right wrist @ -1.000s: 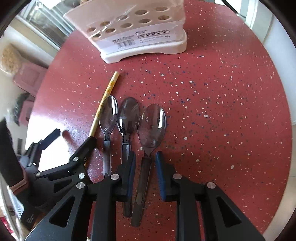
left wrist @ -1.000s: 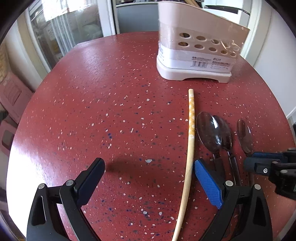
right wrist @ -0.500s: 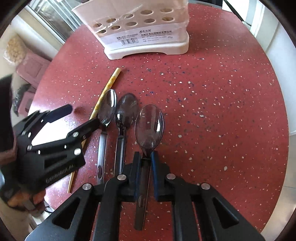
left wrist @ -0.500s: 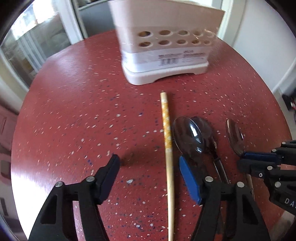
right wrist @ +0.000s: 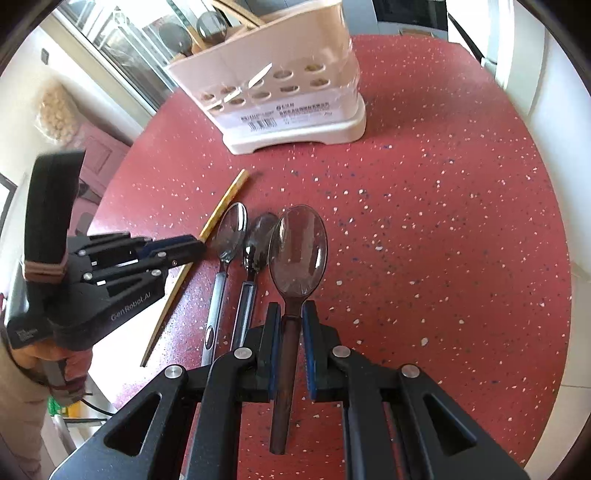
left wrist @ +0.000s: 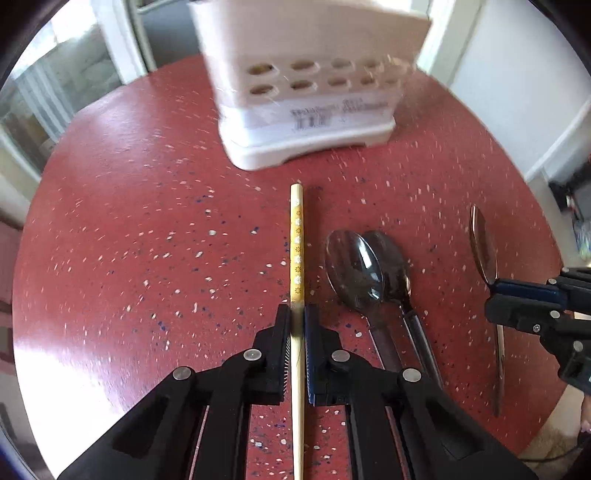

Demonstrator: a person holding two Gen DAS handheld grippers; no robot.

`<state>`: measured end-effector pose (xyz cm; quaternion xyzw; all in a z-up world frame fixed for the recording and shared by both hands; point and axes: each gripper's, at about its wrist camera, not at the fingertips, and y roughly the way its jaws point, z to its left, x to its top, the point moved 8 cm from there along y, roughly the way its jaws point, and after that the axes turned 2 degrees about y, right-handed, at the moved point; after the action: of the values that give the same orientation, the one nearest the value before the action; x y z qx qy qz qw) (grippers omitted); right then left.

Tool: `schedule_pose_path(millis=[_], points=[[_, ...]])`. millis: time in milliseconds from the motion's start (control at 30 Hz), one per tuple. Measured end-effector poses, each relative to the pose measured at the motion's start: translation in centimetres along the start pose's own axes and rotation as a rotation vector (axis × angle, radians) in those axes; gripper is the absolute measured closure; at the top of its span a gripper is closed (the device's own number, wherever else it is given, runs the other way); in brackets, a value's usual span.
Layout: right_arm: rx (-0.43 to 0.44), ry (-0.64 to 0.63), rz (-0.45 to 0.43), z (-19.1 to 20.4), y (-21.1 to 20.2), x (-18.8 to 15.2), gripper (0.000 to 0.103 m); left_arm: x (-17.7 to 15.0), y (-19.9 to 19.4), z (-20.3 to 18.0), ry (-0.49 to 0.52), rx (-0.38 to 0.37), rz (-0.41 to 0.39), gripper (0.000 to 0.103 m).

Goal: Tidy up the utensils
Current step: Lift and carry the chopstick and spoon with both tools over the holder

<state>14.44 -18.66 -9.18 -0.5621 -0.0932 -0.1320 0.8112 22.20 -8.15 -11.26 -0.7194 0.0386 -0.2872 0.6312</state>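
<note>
My left gripper (left wrist: 296,314) is shut on a wooden chopstick (left wrist: 296,251) with a yellow patterned end, which points at the white utensil holder (left wrist: 310,110). My right gripper (right wrist: 288,314) is shut on the handle of a dark spoon (right wrist: 297,247) and holds it lifted above the red table; the same spoon (left wrist: 482,243) shows at the right of the left wrist view. Two other spoons (right wrist: 231,230) (right wrist: 258,243) lie side by side on the table between chopstick and held spoon. The holder (right wrist: 288,92) stands at the far side.
The round red speckled table (right wrist: 443,221) ends close on the right and near sides. The holder contains other utensils (right wrist: 210,26) sticking out at its top. Windows and a white wall lie beyond the table.
My left gripper has shifted right and closed on the chopstick. My right gripper has closed on the right-hand spoon and raised it off the table.
</note>
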Motion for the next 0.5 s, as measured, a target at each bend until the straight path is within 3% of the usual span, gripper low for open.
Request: schedule_pose_path(millis=[200, 500], points=[[0.024, -0.025, -0.067, 0.1, -1.3, 0.2, 0.091, -0.6, -3.8, 0.1, -0.115, 0.021, -0.201, 0.067], [0.04, -0.079, -0.211, 1.5, -5.1, 0.9, 0.091, 0.1, -10.0, -1.0, -0.193, 0.033, -0.439, 0.067]])
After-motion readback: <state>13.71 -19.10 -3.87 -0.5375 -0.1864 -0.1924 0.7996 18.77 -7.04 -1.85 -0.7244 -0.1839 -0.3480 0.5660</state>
